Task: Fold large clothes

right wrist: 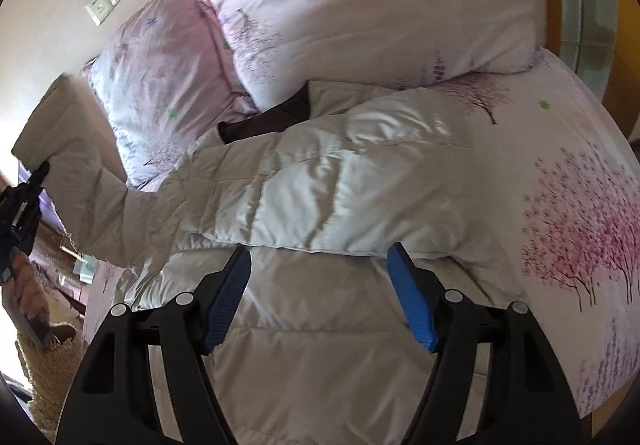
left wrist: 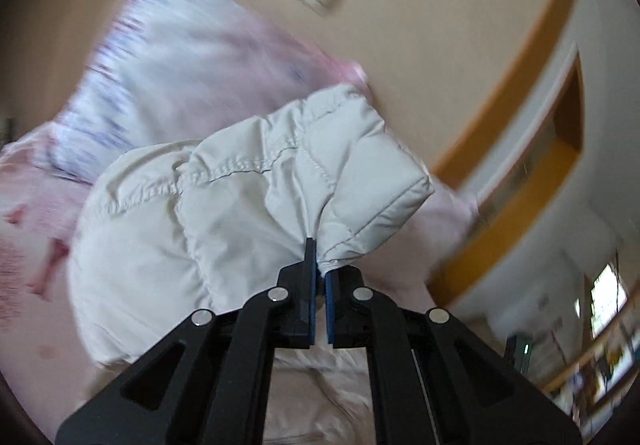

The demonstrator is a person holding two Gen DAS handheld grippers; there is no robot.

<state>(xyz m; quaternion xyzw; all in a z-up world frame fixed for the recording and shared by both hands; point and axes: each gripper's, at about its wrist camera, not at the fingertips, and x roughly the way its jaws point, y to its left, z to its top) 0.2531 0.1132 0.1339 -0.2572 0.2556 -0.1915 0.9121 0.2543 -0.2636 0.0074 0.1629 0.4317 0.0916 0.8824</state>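
White quilted cloth is the whole story: a puffy coat lies across the bed, its body spread toward the camera of the right hand's tool and one sleeve folded over the top.

Far left in that view, the left gripper is clenched on the cuff of the other sleeve, lifted clear of the bed toward the wall. From its own camera the same grip shows as a thin pinch of fabric between the blue pads, with the rest of the sleeve bulging loose above them. That pinch looks shallow, so I judge the slippery shell could slide out if the sleeve is swung quickly, and the padded bulk may spring back open once laid down.

Moving right, the two pillows crowd the head of the bed just behind the coat's collar, leaving little room on that side; a sleeve carried too far could land on them instead of on the coat.

Right gripper hovers released over the middle of the coat, jaws wide, holding nothing. Nothing pins the body down, so a pull on the sleeve may drag the whole coat leftward.

Farthest right, flowered sheet lies bare up to the rounded bed edge, the best free space.
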